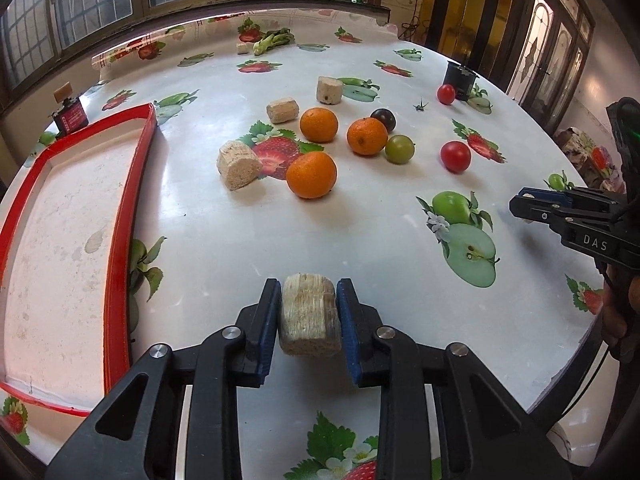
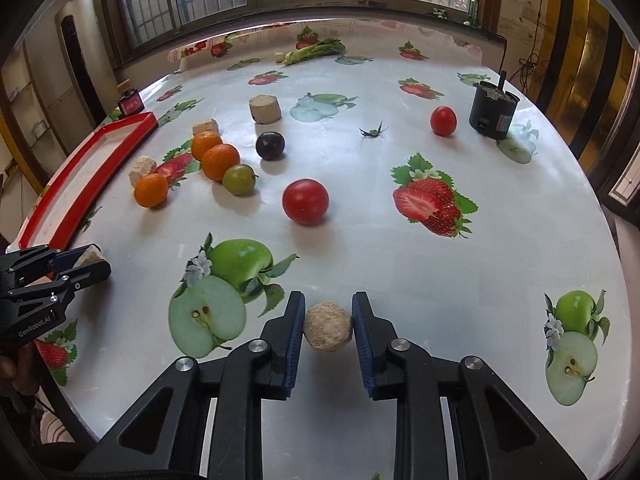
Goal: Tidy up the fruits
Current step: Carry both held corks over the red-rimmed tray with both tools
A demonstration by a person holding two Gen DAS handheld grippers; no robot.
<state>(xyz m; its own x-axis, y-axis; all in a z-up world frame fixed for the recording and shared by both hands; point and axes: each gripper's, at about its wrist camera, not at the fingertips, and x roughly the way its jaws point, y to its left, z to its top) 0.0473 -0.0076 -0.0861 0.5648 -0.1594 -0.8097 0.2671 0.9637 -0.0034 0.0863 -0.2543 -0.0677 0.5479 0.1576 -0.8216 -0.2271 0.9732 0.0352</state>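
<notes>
My left gripper (image 1: 308,292) is shut on a tan pressed-wood block (image 1: 310,320) just above the fruit-print tablecloth. A round tan block (image 2: 328,328) is clamped between the blue pads of my right gripper (image 2: 328,302), low over the cloth. Three oranges (image 1: 319,124) (image 1: 367,136) (image 1: 311,174) lie mid-table with a dark plum (image 1: 383,119) and a green fruit (image 1: 399,149). Two red tomatoes (image 1: 455,156) (image 1: 446,94) sit further right. A red-rimmed tray (image 1: 120,220) lies at the left with nothing in it. In the left wrist view the right gripper (image 1: 520,204) shows at the right edge.
Three more tan blocks (image 1: 239,168) (image 1: 282,110) (image 1: 329,89) stand among the fruit. A black cylindrical device (image 2: 494,114) sits at the back right, leafy greens (image 2: 316,51) at the far edge, a small red box (image 1: 71,116) behind the tray. A fruit stalk (image 2: 373,131) lies loose.
</notes>
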